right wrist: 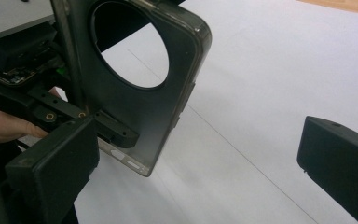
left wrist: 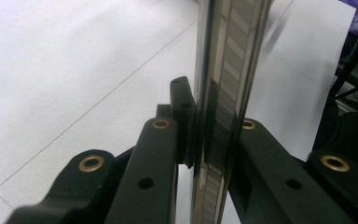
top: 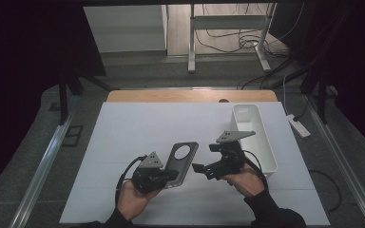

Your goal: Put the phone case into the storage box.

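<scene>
One dark phone case (top: 182, 160) with a round camera cutout, held off the white surface (top: 138, 133), near its front edge. Pinched at its lower end by the left hand-held gripper (top: 170, 175), jaws pressed on both faces. Just beside it, the right hand-held gripper (top: 204, 169), jaws spread wide, gripping nothing. Farther right, a white bin (top: 261, 142).

A lab-like recording room: dark curtains (top: 28, 47), white-covered table (top: 133, 128), floor cables (top: 247, 42), metal rails (top: 43, 166)
</scene>
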The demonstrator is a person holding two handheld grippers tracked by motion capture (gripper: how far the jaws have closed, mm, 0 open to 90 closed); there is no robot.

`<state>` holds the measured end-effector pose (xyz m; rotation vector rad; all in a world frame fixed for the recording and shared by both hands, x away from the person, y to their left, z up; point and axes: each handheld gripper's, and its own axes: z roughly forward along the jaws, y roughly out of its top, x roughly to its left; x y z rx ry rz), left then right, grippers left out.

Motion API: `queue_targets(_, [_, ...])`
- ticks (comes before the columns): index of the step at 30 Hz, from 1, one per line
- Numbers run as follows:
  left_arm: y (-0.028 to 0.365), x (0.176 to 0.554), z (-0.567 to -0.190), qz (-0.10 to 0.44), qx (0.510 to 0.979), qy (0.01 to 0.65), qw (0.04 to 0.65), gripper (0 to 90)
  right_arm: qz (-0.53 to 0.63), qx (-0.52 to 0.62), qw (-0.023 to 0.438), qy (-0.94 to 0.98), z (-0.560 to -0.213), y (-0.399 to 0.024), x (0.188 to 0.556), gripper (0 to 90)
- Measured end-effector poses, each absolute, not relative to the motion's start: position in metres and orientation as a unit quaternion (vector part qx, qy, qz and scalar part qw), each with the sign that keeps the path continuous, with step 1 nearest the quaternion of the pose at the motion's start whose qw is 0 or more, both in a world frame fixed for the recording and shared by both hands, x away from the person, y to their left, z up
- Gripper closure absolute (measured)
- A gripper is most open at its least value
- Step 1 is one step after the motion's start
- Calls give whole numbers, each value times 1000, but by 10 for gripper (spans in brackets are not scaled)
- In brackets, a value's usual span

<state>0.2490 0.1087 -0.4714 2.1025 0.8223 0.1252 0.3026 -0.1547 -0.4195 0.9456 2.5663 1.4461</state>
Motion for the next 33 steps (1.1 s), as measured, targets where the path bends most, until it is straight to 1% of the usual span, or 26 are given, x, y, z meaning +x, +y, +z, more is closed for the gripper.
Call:
queue_targets(10, [105, 246, -473, 52, 837, 342, 425, 850, 464, 311, 13, 829, -419, -153, 303, 0])
queue_targets(15, [103, 245, -474, 52, 835, 348, 424, 850, 459, 315, 20, 830, -418, -150, 301, 0])
queue_targets(18, [101, 244, -475, 56, 835, 350, 420, 850, 455, 316, 24, 832, -418, -148, 301, 18])
queue_targets(20, [101, 244, -475, 59, 835, 351, 418, 850, 452, 317, 27, 833, -418, -147, 301, 47])
queue_targets(22, [101, 243, -474, 62, 835, 353, 418, 850, 452, 320, 33, 832, -417, -146, 300, 102])
queue_targets(24, [100, 243, -474, 63, 835, 353, 418, 850, 452, 316, 34, 834, -416, -147, 300, 176])
queue_targets(26, [99, 243, -475, 63, 835, 351, 419, 850, 451, 306, 36, 838, -416, -146, 299, 205])
queue_targets(29, [97, 243, -475, 66, 837, 352, 414, 850, 448, 303, 51, 840, -415, -146, 297, 285])
queue_targets(33, [95, 242, -476, 67, 837, 353, 413, 850, 454, 314, 51, 832, -414, -147, 296, 376])
